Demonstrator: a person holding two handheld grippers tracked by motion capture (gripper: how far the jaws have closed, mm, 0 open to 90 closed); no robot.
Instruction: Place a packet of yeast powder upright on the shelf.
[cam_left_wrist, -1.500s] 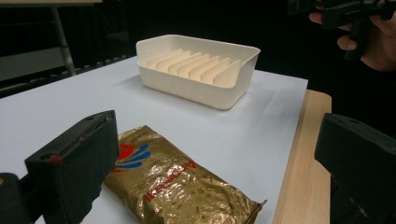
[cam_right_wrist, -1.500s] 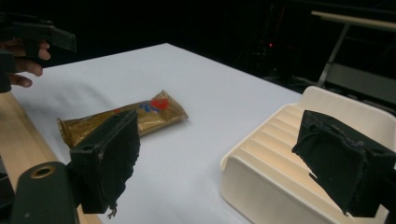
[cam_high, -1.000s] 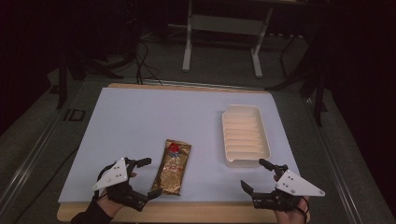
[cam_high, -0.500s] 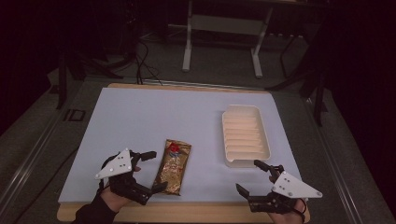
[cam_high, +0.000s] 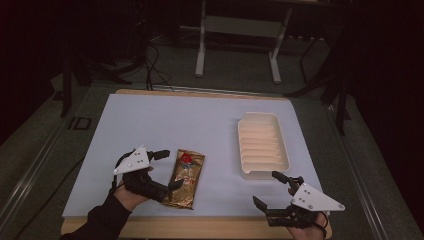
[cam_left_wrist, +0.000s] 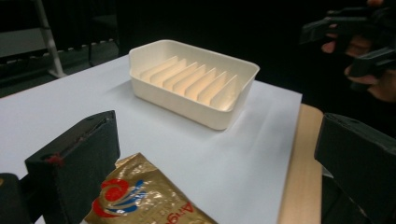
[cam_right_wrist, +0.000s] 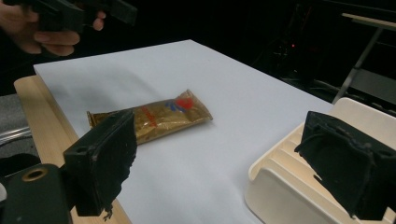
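I've got the left tool (cam_high: 166, 168) spread wide, jaws straddling the near end of the gold packet (cam_high: 185, 178) at 7 o'clock on the counter (cam_high: 165, 117). Right tool (cam_high: 274, 189) also spread, at 5 o'clock, just below the cream ribbed tray (cam_high: 262, 145).

A packet (cam_high: 185, 178) lay flat on the worktop (cam_high: 165, 120) near its front edge, and a ribbed tray (cam_high: 262, 145) sat to its right, a bit farther back. The left claw (cam_high: 166, 170) was just left of the packet, and the right claw (cam_high: 270, 190) was in front of the tray.
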